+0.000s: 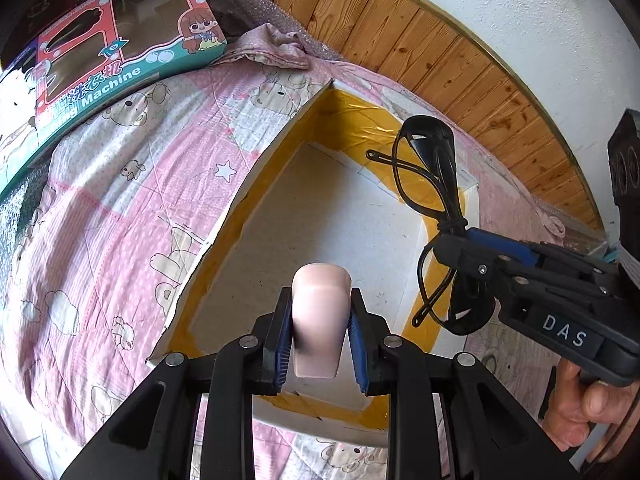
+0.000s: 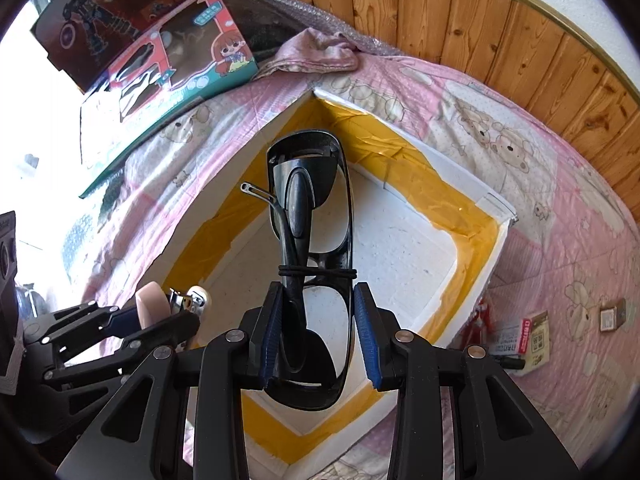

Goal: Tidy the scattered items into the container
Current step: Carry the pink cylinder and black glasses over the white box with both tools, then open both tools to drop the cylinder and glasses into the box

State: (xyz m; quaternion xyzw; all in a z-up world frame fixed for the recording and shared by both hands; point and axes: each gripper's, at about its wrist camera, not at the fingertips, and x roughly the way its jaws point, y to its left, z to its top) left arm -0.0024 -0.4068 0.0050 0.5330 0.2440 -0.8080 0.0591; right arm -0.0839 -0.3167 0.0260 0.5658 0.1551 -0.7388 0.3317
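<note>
Both grippers are hovering over the foam box (image 2: 486,264): left gripper (image 1: 319,334) clenching a pink block (image 1: 320,320), right gripper (image 2: 318,330) grasping folded sunglasses (image 2: 316,216); lowering before release looks wisest.

Black sunglasses (image 2: 310,256) and pink block (image 1: 320,320) above white box (image 1: 352,216)

Your right gripper (image 2: 316,332) clamps black glasses (image 2: 310,216) above the white foam box (image 2: 484,280); your left gripper (image 2: 148,316) holds a pink item (image 2: 150,302).
</note>
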